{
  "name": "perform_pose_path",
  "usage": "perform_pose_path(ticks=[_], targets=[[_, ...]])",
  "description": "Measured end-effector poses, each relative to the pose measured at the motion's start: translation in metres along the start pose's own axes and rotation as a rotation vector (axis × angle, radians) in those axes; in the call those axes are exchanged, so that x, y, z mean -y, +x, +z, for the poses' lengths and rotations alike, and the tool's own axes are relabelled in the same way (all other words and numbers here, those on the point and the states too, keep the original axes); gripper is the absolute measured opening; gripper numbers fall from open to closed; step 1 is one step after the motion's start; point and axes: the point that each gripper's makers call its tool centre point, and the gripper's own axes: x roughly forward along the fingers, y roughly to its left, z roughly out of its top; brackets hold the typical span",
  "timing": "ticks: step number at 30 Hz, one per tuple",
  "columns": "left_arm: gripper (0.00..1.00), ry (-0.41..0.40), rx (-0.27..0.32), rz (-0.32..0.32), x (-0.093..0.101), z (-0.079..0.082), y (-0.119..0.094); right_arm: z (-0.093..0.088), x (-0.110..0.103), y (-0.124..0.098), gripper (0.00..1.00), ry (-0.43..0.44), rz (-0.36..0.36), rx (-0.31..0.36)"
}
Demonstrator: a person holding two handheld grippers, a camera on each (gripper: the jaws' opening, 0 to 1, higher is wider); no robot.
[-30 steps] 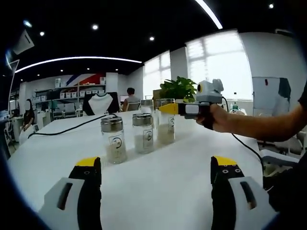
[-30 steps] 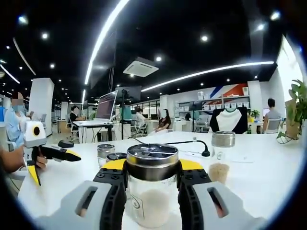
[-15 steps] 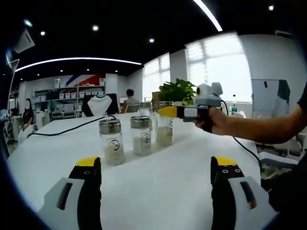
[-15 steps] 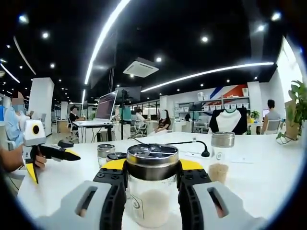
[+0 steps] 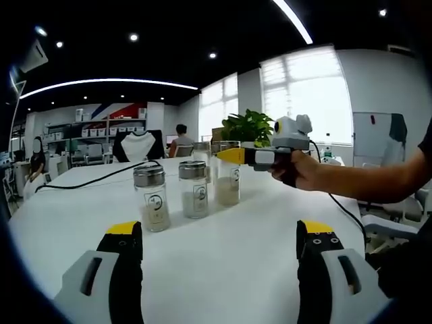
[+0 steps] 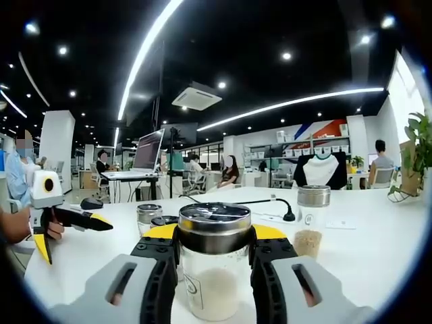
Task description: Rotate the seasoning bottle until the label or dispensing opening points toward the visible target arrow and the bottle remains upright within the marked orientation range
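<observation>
one upright seasoning bottle (image 6: 214, 263) between jaws

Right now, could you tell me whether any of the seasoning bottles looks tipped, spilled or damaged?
Nothing stands out. The seasoning bottles stand upright with lids on, and no powder shows on the white table. The right hand-held gripper holds one bottle upright.
</observation>
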Motion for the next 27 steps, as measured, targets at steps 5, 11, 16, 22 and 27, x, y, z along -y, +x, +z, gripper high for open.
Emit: perform_pose_path(ticks=[5, 11, 16, 22, 27], targets=[[1.00, 0.008, -0.004, -0.006, 0.003, 0.000, 0.001, 0.004, 0.000, -0.001, 0.41, -0.010, 0.001, 0.005], [1.00, 0.010, -0.022, -0.021, 0.007, -0.005, 0.004, 0.029, 0.001, -0.008, 0.50, -0.011, -0.023, 0.047], [1.00, 0.023, -0.034, -0.032, 0.012, -0.007, 0.005, 0.048, 0.010, -0.011, 0.55, -0.018, -0.071, 0.065], [1.00, 0.020, -0.029, -0.028, 0.011, -0.005, 0.003, 0.048, 0.029, -0.010, 0.61, -0.022, -0.128, 0.034], [1.00, 0.017, -0.021, -0.031, 0.014, -0.005, 0.005, 0.048, 0.042, -0.010, 0.54, -0.029, -0.138, 0.017]])
